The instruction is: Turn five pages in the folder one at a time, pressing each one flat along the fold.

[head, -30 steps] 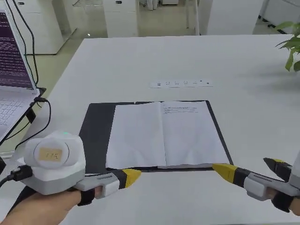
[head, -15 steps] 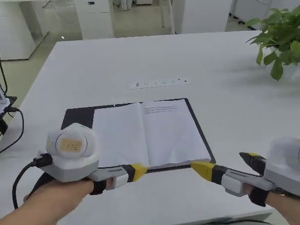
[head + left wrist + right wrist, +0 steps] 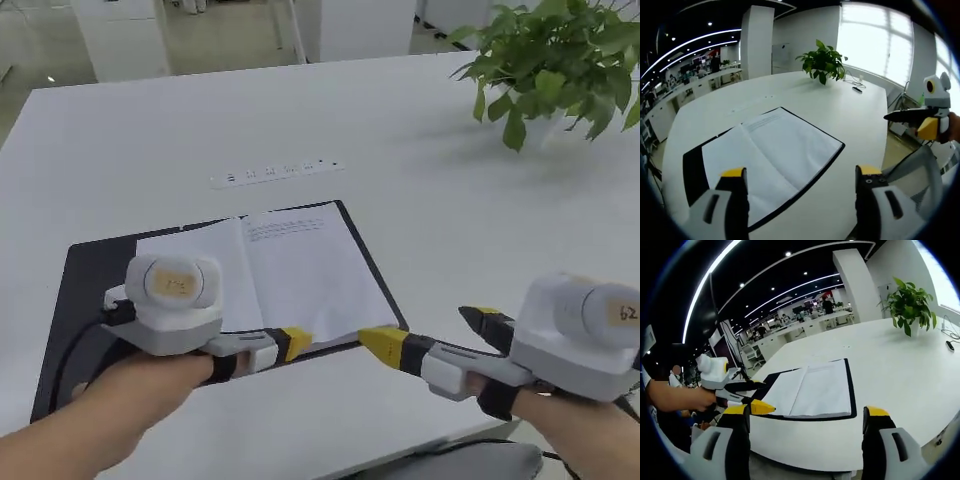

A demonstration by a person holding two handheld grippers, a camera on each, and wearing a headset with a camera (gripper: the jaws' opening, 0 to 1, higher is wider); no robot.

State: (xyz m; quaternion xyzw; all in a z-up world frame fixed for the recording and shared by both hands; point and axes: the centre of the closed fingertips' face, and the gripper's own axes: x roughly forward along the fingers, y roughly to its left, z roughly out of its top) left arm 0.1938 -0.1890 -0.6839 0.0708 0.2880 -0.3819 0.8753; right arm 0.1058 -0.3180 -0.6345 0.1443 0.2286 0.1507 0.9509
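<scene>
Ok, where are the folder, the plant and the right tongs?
folder (image 3: 95,275): head view, bare black cover left of the pages.
plant (image 3: 545,60): head view, leaves.
right tongs (image 3: 805,414): right gripper view, midway between the open tips.

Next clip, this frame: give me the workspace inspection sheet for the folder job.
Surface: white table, smooth.
Job's things: folder lies open and flat, black cover, white pages, print atop the right page.
Clutter: socket strip beyond the folder; potted plant at the far right.
Grippers: left gripper and right gripper both open, holding nothing, poised by the folder's near edge.
Cables: black cable trails from the left gripper's rear.
Surroundings: open office, large windows.
</scene>
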